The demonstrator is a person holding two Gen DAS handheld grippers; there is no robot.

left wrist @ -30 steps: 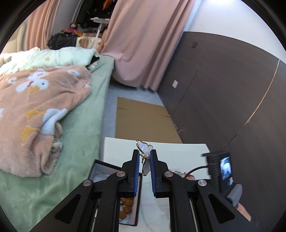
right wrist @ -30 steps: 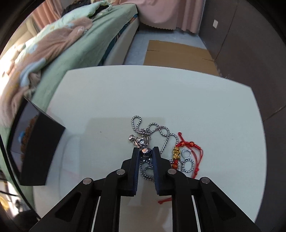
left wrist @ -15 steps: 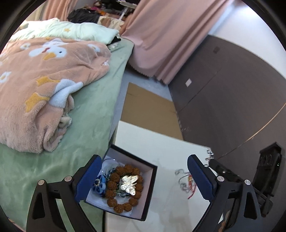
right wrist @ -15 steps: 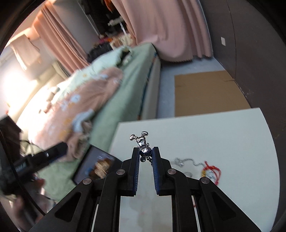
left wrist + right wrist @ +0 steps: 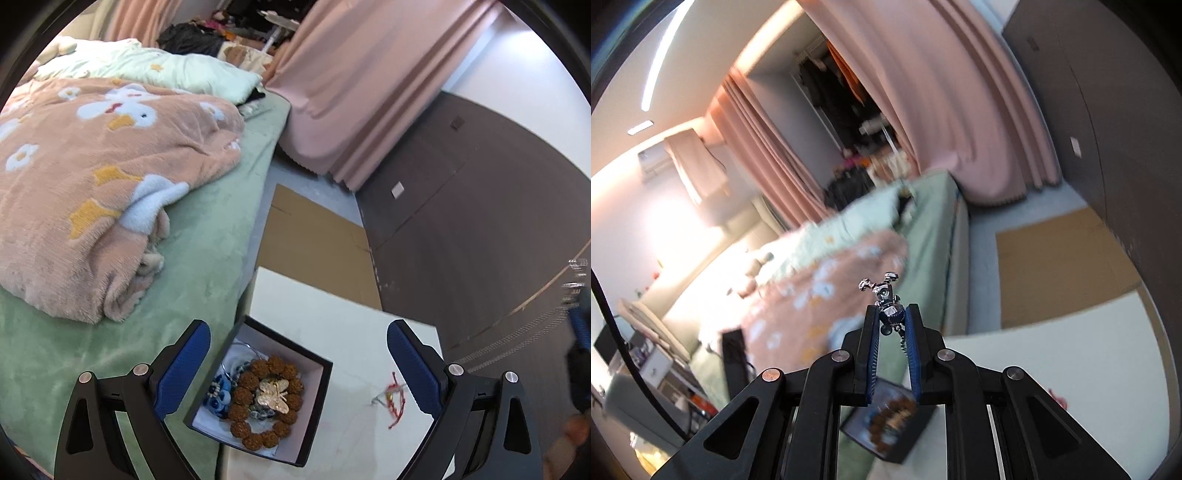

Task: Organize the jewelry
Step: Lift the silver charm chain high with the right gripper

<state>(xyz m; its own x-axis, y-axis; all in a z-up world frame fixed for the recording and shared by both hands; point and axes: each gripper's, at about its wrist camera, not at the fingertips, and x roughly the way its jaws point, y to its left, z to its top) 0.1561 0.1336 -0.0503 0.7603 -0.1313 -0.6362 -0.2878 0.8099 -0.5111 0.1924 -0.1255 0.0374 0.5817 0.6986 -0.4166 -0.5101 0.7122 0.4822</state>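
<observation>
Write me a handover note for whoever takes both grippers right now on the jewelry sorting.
Left gripper: open, empty, above the black square jewelry box at the white table's edge beside the bed.
Right gripper: shut on the silver figure pendant, raised in the air, its chain hanging below the pads.
Done: the gold butterfly brooch lies in the box on the brown bead bracelet, beside blue beaded pieces.
Left: put the pendant necklace into the box, then the red cord bracelet and the small silver piece by it, both on the table right of the box.
</observation>
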